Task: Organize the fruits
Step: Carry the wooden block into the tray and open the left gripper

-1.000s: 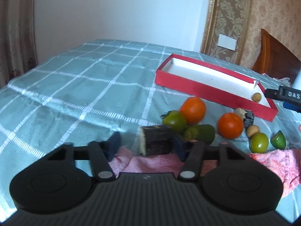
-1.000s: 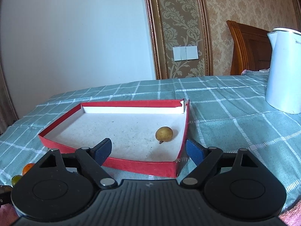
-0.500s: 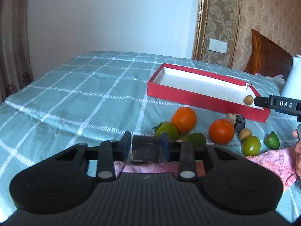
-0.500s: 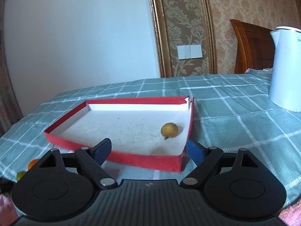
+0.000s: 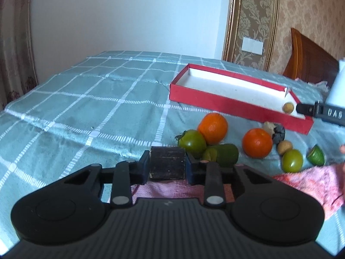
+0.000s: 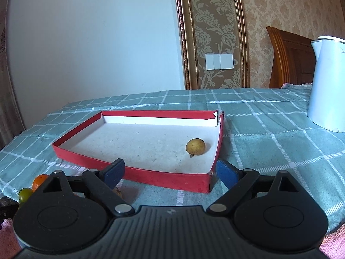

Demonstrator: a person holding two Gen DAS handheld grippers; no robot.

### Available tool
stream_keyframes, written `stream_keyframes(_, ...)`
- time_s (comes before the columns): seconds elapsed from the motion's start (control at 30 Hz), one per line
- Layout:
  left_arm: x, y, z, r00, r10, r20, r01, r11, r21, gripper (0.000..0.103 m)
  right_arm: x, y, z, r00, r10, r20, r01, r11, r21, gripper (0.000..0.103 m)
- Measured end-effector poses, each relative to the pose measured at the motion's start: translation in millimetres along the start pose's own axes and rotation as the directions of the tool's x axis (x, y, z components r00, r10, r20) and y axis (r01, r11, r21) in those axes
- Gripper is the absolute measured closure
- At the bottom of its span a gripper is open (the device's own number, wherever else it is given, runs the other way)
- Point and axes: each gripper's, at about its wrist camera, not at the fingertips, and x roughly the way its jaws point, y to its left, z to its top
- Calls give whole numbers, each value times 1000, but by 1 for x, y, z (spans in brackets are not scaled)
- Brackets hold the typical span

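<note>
Held piece: a dark, short cylindrical stalk section with a pale cut end [image 5: 167, 165], like sugarcane, sits clamped between the pads of the left tool [image 5: 167, 166], over a pink towel [image 5: 308, 180].
Handling: it looks stiff and fairly light; the flat-sided grip across its middle seems secure, though the smooth rind could slip.
Destination: a shallow red cardboard box with a white inside [image 6: 138, 173], well ahead, holding one small tan round fruit [image 6: 195, 146].
Right tool: the right tool [image 6: 170, 172] hangs at the box's near edge, jaws opening wide, nothing between them.
In the way: two oranges [image 5: 213, 127], green tomatoes [image 5: 192, 143] and a green cylindrical piece [image 5: 222, 157] crowd the path to the box.
Surface: a teal checked cloth [image 5: 97, 108]; a white kettle [image 6: 328, 82] stands far right.
</note>
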Motion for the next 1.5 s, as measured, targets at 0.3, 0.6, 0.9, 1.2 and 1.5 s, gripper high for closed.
stream_keyframes(0.3, -5, -6, 29, 998, -22, 60, 19, 998, 53, 74, -1, 0, 0, 1000, -5, -4, 5, 1000, -3, 11)
stream_keyframes(0.6, 38, -40, 75, 995, -73, 74, 61, 986, 156, 74, -1, 1, -1, 1000, -4, -6, 4, 1000, -7, 11)
stream_keyframes(0.9, 103, -76, 112, 997, -57, 49, 43, 966, 256, 74, 4, 1, -1, 999, -1, -39, 1, 1000, -3, 11)
stream_keyframes(1.2, 163, -95, 122, 995, -62, -84, 83, 959, 271, 74, 8, 2, -2, 998, 7, -70, -7, 1000, -3, 11)
stream_keyframes(1.5, 178, -92, 125, 989, -32, -143, 65, 971, 230, 60, 11, 2, -3, 996, 4, -88, -4, 1000, -5, 11)
